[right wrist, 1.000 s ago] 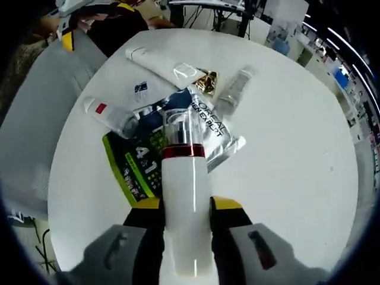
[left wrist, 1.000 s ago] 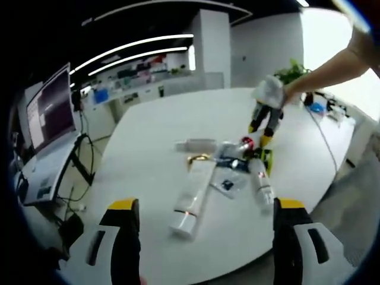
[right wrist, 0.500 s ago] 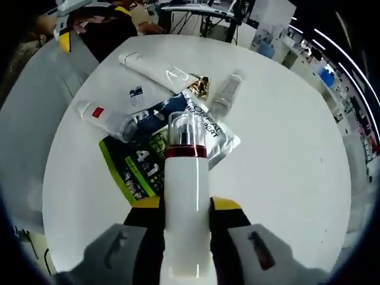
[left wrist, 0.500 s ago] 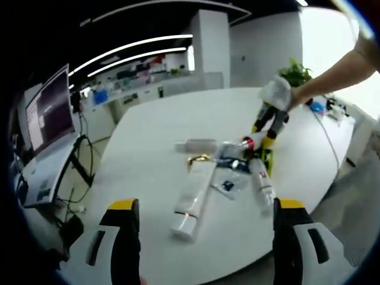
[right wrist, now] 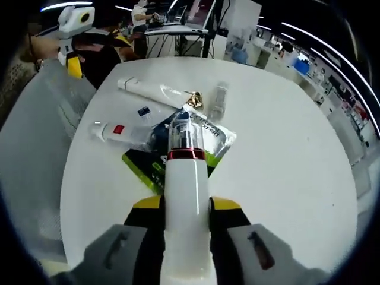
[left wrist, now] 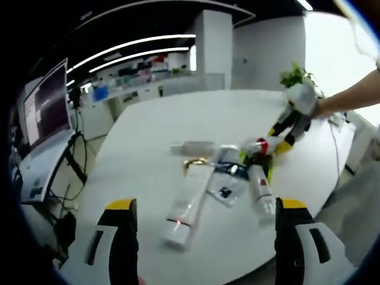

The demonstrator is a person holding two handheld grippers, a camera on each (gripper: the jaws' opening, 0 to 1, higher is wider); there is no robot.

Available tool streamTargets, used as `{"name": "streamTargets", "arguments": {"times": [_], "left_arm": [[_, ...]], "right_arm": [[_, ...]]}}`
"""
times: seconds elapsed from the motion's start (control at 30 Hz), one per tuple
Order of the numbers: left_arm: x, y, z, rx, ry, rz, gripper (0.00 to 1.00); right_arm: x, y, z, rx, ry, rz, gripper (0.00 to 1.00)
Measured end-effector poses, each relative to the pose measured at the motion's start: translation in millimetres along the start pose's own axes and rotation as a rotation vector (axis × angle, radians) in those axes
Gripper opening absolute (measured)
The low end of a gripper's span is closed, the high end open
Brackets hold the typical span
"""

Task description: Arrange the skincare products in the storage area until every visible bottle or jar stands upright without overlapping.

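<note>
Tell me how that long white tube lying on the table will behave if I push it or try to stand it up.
The long white tube looks soft-walled, so it may dent when squeezed. Lying on its side on the smooth white table, it would probably slide or roll a little. Its tall, narrow shape suggests it tips easily unless stood on its wider cap end.

pump bottle (right wrist: 186, 202) base cut off, green packet (right wrist: 144, 167) partly hidden

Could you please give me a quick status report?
Right claw shut on white red-banded pump bottle. Left claw open above table. White tube lying flat.
</note>
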State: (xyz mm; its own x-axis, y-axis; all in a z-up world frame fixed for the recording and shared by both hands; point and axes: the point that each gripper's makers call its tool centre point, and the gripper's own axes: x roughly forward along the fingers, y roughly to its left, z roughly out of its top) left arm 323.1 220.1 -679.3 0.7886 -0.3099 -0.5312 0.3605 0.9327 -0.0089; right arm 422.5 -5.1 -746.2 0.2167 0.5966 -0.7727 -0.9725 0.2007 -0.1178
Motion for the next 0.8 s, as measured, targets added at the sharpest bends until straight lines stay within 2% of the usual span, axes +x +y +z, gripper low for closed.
{"name": "streamTargets", "arguments": {"times": [0.13, 0.2, 0.27, 0.33, 0.4, 0.53, 0.73, 0.8], "left_arm": [[2.6, -17.5, 10.8, 0.021, -0.019, -0.051, 0.94], [3.8, -24.5, 18.8, 0.008, -0.036, -0.073, 0.94], [3.8, -33.8, 28.1, -0.021, -0.058, -0.103, 0.94], [3.2, -42.2, 34.8, -0.040, -0.074, -0.131, 0.94], [3.1, -53.0, 41.8, -0.059, -0.086, -0.170, 0.94], [1.6, -76.2, 55.3, -0.090, -0.114, -0.269, 0.93], [-5.7, -113.4, 71.0, -0.150, -0.098, -0.442, 0.91], [-8.3, -119.3, 79.0, -0.185, -0.106, -0.469, 0.89]], "right_arm": [[-17.6, 10.0, 4.5, 0.081, -0.069, -0.050, 0.27], [-26.1, 21.1, 9.0, 0.127, -0.119, -0.066, 0.27], [-36.4, 36.7, 17.1, 0.215, -0.201, -0.072, 0.27], [-41.1, 43.7, 21.1, 0.256, -0.238, -0.078, 0.27], [-49.2, 54.3, 28.0, 0.315, -0.300, -0.087, 0.27], [-59.6, 63.8, 34.0, 0.330, -0.330, -0.121, 0.27], [-84.9, 74.9, 61.5, 0.450, -0.502, -0.142, 0.27], [-93.5, 77.2, 71.2, 0.474, -0.547, -0.151, 0.27]]}}
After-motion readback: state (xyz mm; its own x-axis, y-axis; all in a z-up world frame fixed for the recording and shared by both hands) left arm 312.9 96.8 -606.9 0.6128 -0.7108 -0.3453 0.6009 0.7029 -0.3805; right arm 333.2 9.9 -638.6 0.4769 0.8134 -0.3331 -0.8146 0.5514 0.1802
